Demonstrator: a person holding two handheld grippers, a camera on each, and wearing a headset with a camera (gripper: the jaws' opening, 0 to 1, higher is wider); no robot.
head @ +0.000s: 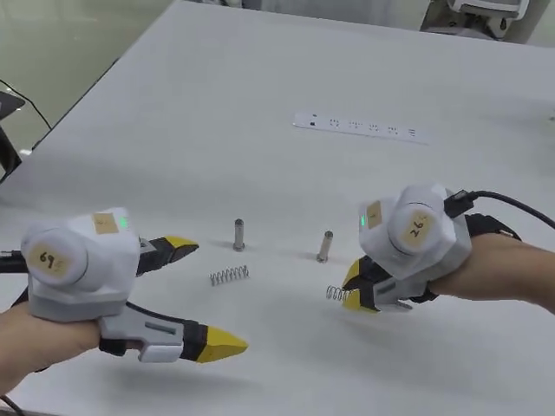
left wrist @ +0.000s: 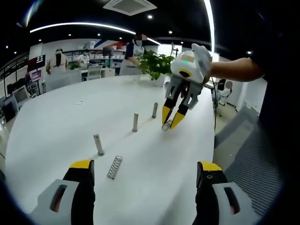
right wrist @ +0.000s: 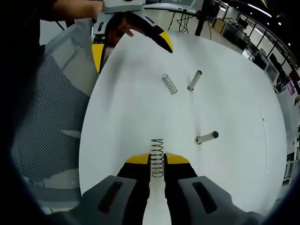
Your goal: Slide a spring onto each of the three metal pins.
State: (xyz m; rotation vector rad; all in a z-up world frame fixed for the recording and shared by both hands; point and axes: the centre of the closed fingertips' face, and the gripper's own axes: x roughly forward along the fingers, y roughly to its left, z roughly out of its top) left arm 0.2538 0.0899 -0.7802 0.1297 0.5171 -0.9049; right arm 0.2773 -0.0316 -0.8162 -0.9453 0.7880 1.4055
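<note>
1 spring sits pinched lengthwise in the right tool, nearest pin ahead-right; left tool gapes empty.

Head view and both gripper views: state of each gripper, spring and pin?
left gripper, open, holding nothing
right gripper, shut on held spring
held spring, clamped between the jaws, end sticking out ahead
loose spring, lying flat, untouched
near pin, upright, bare
middle pin, upright, bare
far pin, upright; looks ribbed, spring on it unconfirmed
</note>
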